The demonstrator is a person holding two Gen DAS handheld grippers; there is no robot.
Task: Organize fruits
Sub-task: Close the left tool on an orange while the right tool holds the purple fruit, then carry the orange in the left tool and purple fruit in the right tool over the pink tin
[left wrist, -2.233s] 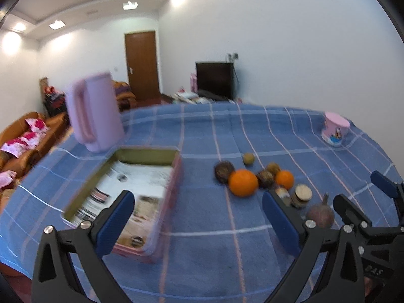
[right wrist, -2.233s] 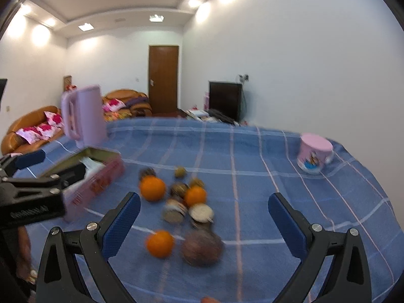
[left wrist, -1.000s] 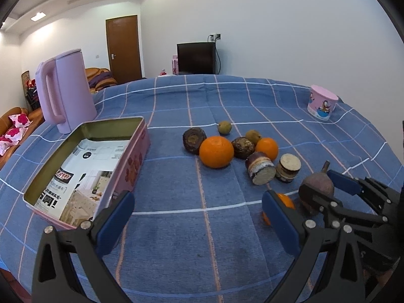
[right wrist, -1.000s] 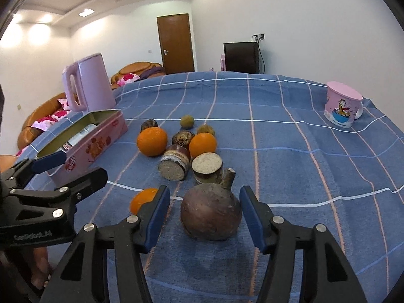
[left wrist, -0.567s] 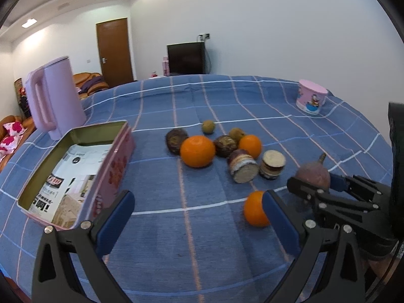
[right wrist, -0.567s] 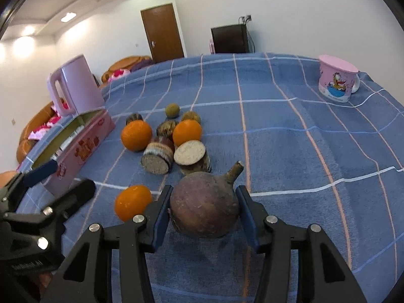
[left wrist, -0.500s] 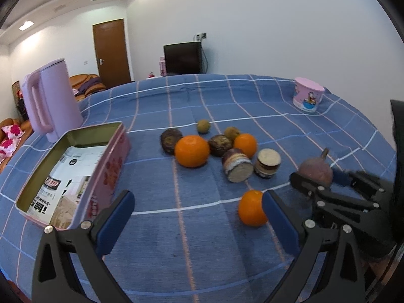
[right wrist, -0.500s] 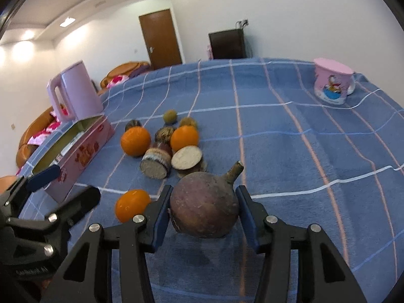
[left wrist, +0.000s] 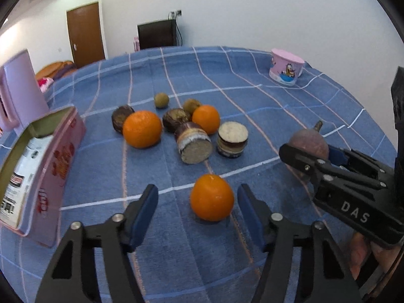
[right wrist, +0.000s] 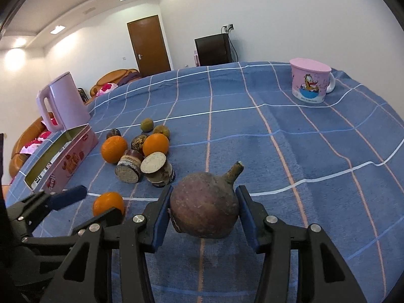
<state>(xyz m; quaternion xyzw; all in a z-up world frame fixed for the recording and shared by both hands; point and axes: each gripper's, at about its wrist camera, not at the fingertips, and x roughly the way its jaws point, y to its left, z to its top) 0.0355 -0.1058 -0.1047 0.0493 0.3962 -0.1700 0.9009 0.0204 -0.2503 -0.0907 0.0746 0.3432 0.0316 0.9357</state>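
Observation:
My right gripper (right wrist: 204, 210) is shut on a round purple-brown fruit with a stem (right wrist: 204, 205) and holds it just above the blue checked cloth; the same fruit shows in the left wrist view (left wrist: 309, 140). My left gripper (left wrist: 198, 210) is open, its jaws on either side of a lone orange (left wrist: 211, 197) that rests on the cloth, apart from both pads. A cluster of two oranges (left wrist: 142, 128), cut fruit halves (left wrist: 194, 142) and small brown fruits (left wrist: 161, 100) lies farther back. An open pink tin (left wrist: 38, 161) lined with paper stands at the left.
A pink kettle (right wrist: 63, 101) stands behind the tin at the far left. A pink cartoon mug (right wrist: 309, 84) stands at the far right of the table. The cloth drops off at the near and right edges. Sofas and a door lie beyond.
My left gripper has moved right and forward and narrowed around the lone orange. My right gripper has lifted the purple-brown fruit a little off the cloth.

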